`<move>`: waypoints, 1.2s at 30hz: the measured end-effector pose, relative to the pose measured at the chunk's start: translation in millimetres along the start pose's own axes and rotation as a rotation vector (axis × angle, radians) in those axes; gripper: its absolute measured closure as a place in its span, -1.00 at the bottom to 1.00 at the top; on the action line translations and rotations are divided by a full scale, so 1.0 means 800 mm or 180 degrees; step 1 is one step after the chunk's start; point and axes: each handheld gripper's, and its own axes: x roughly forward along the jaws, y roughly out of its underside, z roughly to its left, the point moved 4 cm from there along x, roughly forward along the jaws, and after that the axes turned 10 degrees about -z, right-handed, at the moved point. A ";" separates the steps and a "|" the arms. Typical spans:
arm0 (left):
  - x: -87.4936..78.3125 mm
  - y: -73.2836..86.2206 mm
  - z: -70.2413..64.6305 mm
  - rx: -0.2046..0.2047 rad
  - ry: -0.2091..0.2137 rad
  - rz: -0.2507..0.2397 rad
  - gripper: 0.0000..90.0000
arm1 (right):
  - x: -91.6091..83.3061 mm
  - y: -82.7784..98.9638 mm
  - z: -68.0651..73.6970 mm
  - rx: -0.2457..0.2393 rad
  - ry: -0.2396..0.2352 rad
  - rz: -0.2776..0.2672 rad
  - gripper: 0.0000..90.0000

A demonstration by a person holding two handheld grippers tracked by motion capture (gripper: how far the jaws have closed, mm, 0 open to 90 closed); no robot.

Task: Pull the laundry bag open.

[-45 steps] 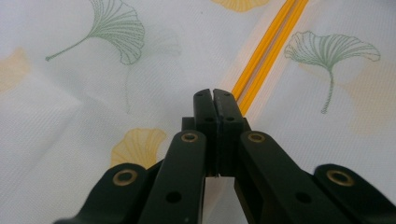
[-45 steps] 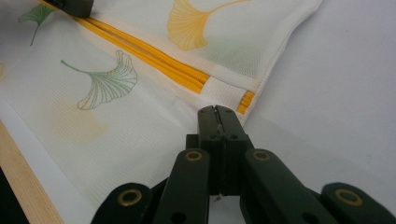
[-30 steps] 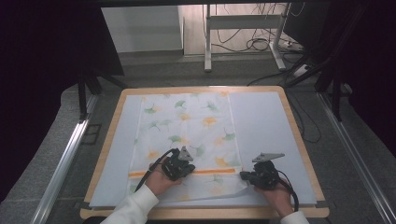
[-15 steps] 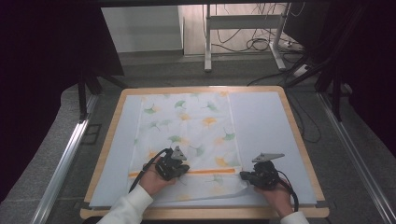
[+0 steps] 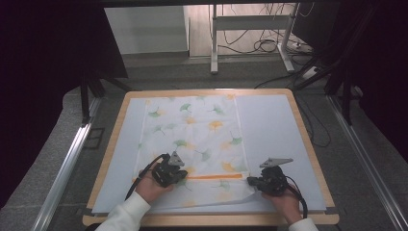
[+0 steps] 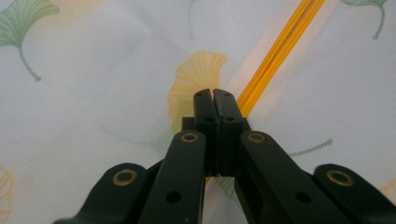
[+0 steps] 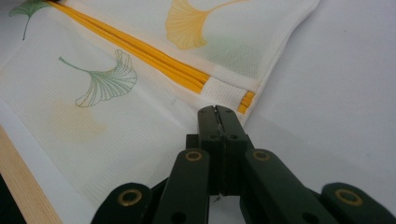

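High view: white mesh bag (image 5: pixel 192 144) with ginkgo-leaf print flat on pale mat (image 5: pixel 274 130) of wooden-rimmed table (image 5: pixel 308 144); left gripper (image 5: pixel 169 169) over orange zipper (image 5: pixel 214 176), right gripper (image 5: pixel 260 183) at bag's near right corner.

Left gripper view: left gripper (image 6: pixel 214 93) fully closed, nothing gripped, beside zipper (image 6: pixel 275 49).

Right gripper view: right gripper (image 7: pixel 215 111) fully closed, empty, just short of zipper end (image 7: pixel 224 91).

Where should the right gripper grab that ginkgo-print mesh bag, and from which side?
Judging from its pose, take the mesh bag at its right edge, by the white tab capping the orange zipper. Come in low from the bare mat on the right: the bag lies flat, and that hemmed edge stands slightly proud.
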 end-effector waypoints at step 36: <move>-0.033 0.034 0.030 -0.0177 -0.0107 0.0015 1.00 | 0.000 0.000 0.000 -0.0007 0.0003 -0.0003 0.99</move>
